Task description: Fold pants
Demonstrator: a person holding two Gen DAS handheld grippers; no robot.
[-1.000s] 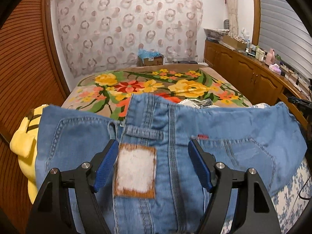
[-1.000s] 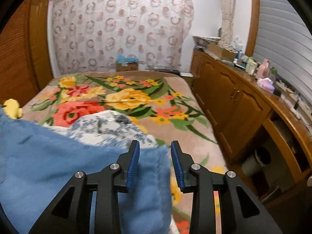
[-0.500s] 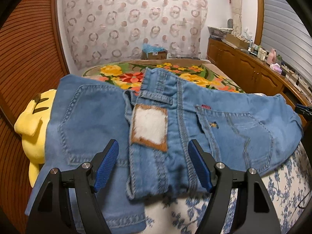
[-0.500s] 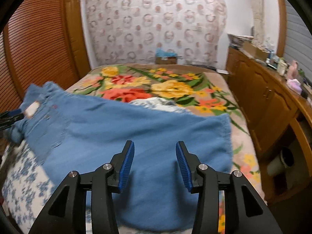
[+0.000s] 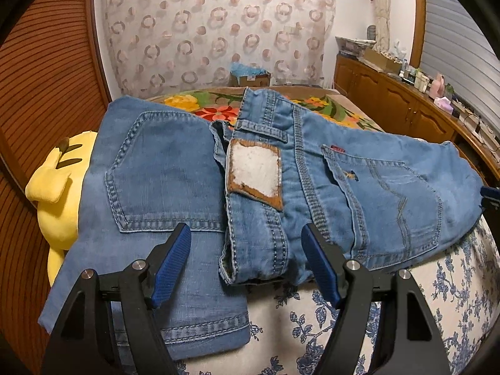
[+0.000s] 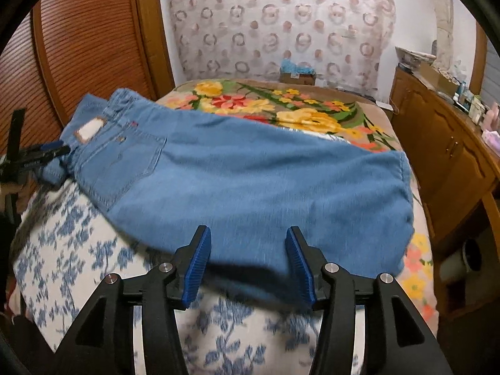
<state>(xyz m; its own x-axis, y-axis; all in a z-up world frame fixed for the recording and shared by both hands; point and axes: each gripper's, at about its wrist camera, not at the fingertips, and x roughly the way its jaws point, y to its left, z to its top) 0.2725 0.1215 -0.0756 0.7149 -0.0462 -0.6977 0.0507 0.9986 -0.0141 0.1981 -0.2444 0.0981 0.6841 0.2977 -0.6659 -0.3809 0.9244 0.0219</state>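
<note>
Bed with a blue-flowered white cover carries the jeans, which lie folded along their length across it, waistband end toward the left gripper and leg end toward the right gripper. Risk, judged: the denim stack looks loosely stacked, the upper half offset from the lower so that one rear pocket shows to the left of the waistband and the lower leg panel sticks out toward the camera in the left wrist view; a cross fold taken from here would likely trap that offset and give a skewed bundle. Second risk: the leg end drapes near the bed's right edge, beside the wooden cabinets, and could slide off if pulled. Third: the waistband corner lies bunched and curled by the leather patch, so a pinch there may catch only one layer. Both grippers stand wide apart in the jaws and hold nothing. The left gripper hovers just in front of the waistband edge, cloth seen between its blue pads; the right hovers at the near long edge of the legs, not touching as far as can be told. A yellow plush toy sits partly under the left side of the denim.
</note>
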